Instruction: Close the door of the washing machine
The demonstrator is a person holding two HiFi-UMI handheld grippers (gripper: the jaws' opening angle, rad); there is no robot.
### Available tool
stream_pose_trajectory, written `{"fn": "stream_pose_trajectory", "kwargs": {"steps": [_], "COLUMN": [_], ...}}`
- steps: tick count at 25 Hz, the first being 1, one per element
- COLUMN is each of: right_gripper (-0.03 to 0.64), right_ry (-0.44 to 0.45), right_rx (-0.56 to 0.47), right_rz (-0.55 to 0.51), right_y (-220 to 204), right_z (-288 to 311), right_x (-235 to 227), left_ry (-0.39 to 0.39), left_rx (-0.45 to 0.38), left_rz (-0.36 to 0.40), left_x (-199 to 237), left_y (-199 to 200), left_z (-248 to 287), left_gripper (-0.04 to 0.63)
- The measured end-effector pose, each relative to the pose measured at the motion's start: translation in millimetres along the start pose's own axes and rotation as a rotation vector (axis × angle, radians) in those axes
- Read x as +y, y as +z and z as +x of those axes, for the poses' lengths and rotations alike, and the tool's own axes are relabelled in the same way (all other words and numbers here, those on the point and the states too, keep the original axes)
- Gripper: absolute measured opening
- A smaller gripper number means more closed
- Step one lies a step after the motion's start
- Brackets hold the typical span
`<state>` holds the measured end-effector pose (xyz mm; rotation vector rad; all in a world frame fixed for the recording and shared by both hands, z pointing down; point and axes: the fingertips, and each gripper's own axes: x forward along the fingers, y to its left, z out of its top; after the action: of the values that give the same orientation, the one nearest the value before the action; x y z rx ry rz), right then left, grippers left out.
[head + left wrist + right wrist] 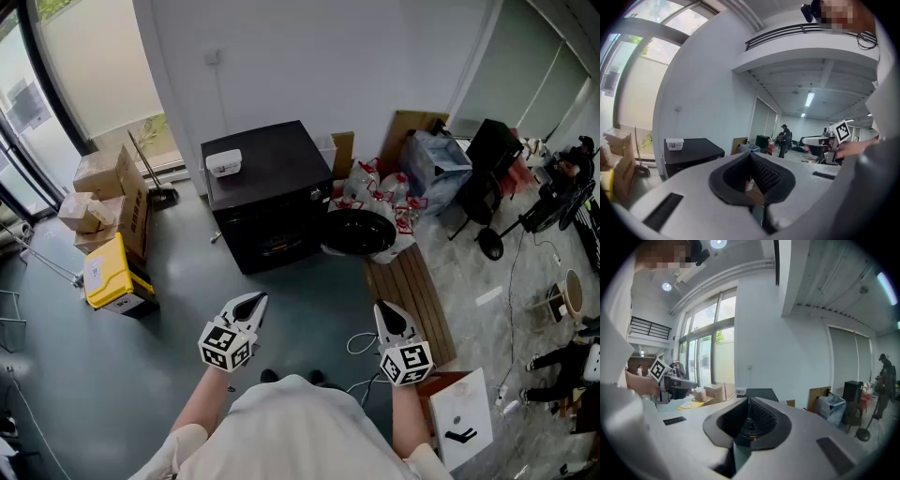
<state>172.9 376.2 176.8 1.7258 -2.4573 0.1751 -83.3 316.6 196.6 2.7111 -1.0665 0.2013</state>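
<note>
The black washing machine stands against the white wall, a small white box on its top. Its round dark door hangs open at the machine's right front corner. My left gripper and right gripper are held side by side over the floor in front of the machine, apart from it. Both are shut with nothing between the jaws. In the left gripper view the jaws meet, with the machine beyond at the left. In the right gripper view the shut jaws point toward the machine's top.
Cardboard boxes and a yellow case sit left of the machine. Red-and-white bags and a wooden slatted pallet lie to its right, by the open door. A cable loops on the floor near my feet. A black chair stands farther right.
</note>
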Motion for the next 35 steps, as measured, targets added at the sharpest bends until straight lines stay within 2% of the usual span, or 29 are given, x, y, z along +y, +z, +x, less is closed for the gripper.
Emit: {"fn": "stream_pose_trajectory", "kwargs": {"steps": [19, 33, 35], "right_gripper": [0.040, 0.044, 0.066], "right_ry": [0.014, 0.071, 0.079], "right_rx": [-0.007, 0.023, 0.027], "right_rz": [-0.028, -0.013, -0.008], "right_y": [0, -17, -20], "right_z": [3, -6, -5], "right_x": [-5, -33, -39], "left_ry": [0.022, 0.050, 0.055], "left_rx": [0.011, 0.036, 0.041], "left_rz": [-0.003, -0.014, -0.015], "left_x": [-8, -37, -40], "left_y": [-7, -19, -22], "left_z": [7, 31, 34], "left_gripper": [0.008, 0.008, 0.008]}}
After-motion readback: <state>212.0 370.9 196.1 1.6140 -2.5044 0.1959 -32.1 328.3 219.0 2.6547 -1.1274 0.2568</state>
